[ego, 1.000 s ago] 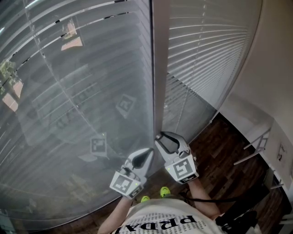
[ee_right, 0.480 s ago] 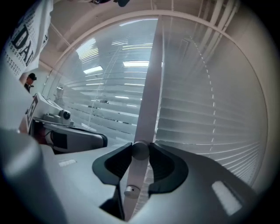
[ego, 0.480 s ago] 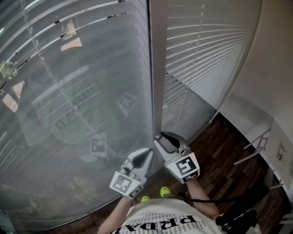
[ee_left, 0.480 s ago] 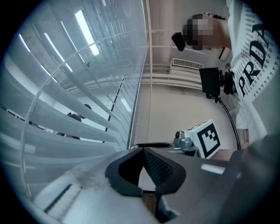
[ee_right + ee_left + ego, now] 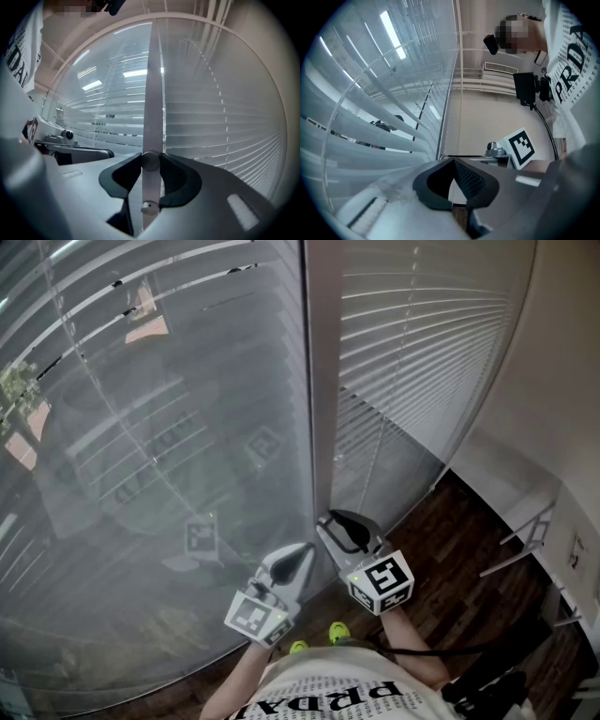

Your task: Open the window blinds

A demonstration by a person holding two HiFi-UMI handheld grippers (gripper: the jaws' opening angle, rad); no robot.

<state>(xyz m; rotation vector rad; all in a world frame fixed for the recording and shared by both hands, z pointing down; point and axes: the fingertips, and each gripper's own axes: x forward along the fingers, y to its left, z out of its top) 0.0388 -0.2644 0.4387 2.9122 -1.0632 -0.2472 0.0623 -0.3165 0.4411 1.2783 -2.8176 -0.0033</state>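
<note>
Right gripper: jaws clamped on a small round knob, one pad on each side, gripper pointing roughly level at the window. The knob sits low on the vertical post between the two panes. The blinds hang behind the glass on both sides of the post, slats horizontal, right-hand set mostly closed.

Key relation: the knob lies straight ahead of the right gripper and its axis seems to stick out of the post along the line the gripper points. Judgement: any turn of the knob has to come from rolling the wrist, not from pushing or pulling.

Left gripper: jaw tips together, nothing held, just left of the post and clear of the knob.
</note>
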